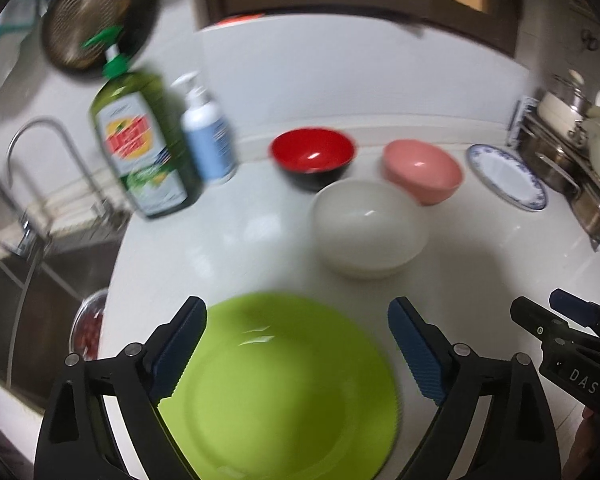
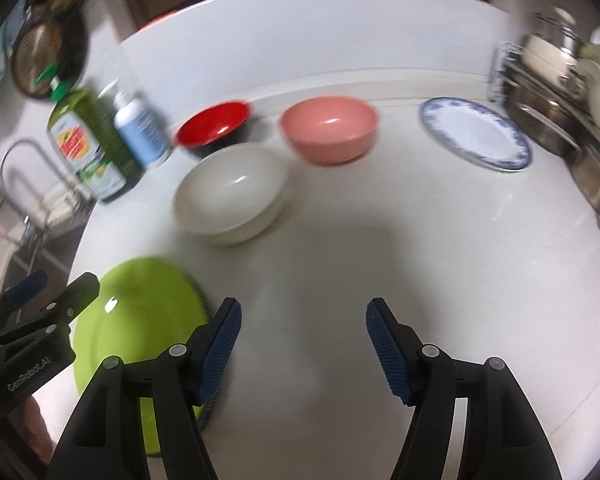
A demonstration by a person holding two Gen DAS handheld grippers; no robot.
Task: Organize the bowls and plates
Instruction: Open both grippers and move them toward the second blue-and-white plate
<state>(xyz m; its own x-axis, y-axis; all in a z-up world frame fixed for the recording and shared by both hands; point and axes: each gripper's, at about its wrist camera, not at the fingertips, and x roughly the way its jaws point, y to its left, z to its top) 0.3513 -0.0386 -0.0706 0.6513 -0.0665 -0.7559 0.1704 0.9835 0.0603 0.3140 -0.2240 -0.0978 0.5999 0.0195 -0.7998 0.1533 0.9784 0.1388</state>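
Note:
A green plate [image 1: 284, 384] lies on the white counter, right under my open left gripper [image 1: 298, 344], whose fingers stand on either side of it without touching. A white bowl [image 1: 368, 228] sits beyond it, with a red bowl [image 1: 312, 156] and a pink bowl [image 1: 422, 170] behind, and a blue-rimmed white plate [image 1: 506, 176] at the far right. My right gripper [image 2: 304, 344] is open and empty over bare counter, right of the green plate [image 2: 140, 316]. The right wrist view also shows the white bowl [image 2: 230, 194], red bowl [image 2: 214, 126], pink bowl [image 2: 330, 128] and blue-rimmed plate [image 2: 476, 132].
A green soap bottle [image 1: 140, 140] and a white pump bottle [image 1: 208, 136] stand at the back left. A sink [image 1: 40, 292] with a tap [image 1: 40, 148] lies to the left. A rack of steel pots [image 1: 572, 140] stands at the far right.

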